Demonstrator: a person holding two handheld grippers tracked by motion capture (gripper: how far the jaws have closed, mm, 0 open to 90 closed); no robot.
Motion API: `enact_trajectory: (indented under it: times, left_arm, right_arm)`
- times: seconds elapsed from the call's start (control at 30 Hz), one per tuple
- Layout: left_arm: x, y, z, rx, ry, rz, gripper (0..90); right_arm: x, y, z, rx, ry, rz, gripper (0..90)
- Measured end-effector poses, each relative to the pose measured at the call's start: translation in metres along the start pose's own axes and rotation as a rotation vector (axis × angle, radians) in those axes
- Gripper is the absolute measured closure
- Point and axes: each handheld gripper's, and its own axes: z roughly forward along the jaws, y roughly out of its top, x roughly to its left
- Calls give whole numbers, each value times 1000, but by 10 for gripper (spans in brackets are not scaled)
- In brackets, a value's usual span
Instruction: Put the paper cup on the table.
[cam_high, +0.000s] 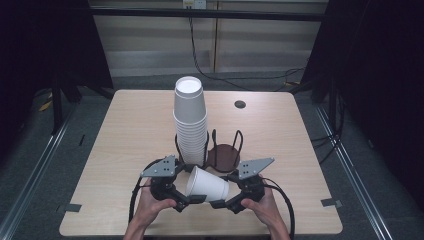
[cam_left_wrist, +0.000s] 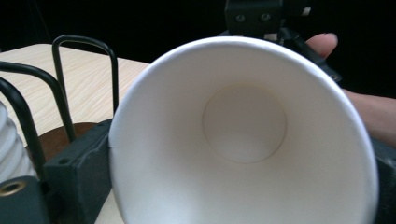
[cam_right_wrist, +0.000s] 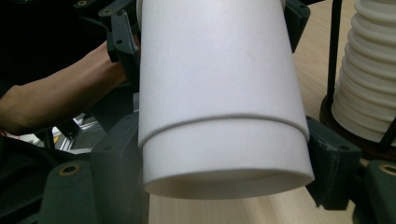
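White paper cups (cam_high: 206, 183), two nested, lie sideways in the air between both grippers, just above the near desk (cam_high: 125, 130) edge. Right gripper view shows a seam: an outer cup (cam_right_wrist: 219, 65) sleeved over an inner cup (cam_right_wrist: 224, 158) whose base end pokes out toward that camera. Left gripper view looks straight into the open mouth.

Left gripper (cam_high: 189, 200): jaws clenched on the rim end of the cups. Right gripper (cam_high: 220, 202): jaws clamped on the base end, one on each side of the inner cup.

Judgement: step in hand is pulling the nested pair apart. To do it well, pull straight along the cups' axis, with a slight twist to break the friction. Keep the grip light; paper walls crush, and a squeezed rim locks the pair tighter. The right jaws should bear on the inner cup alone, not across the seam.

Surroundings: tall cup stack (cam_high: 190, 120) stands in the left bay of a black wire holder (cam_high: 216, 145), just beyond the grippers. Right bay is empty, brown base (cam_high: 223, 156) visible. Small dark grommet (cam_high: 240, 104) far back on the desk.

Obstructions: stack and wire loops sit close behind the hands; a jerk on release could knock the stack over. Pull sideways, not forward.
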Motion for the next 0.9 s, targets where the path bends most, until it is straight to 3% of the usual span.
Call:
enact_trajectory:
  times: [0.2,0.4,0.67,0.77,0.9]
  left_arm:
    - [-1,1,-1,7,-1,13,99]
    - [-1,3,-7,14,42,13,98]
    - [6,8,-19,39,100,-3,95]
    - [7,8,-24,55,123,-6,95]
    - [9,8,-30,82,151,-3,94]
  right_arm:
    - [0,-4,1,-12,-6,1,212]
    - [1,-7,-2,-45,-45,12,135]
    - [4,-12,-16,-120,-192,15,135]
    - [7,-15,-19,-126,-310,14,140]
    - [6,-21,-22,-143,-377,1,135]
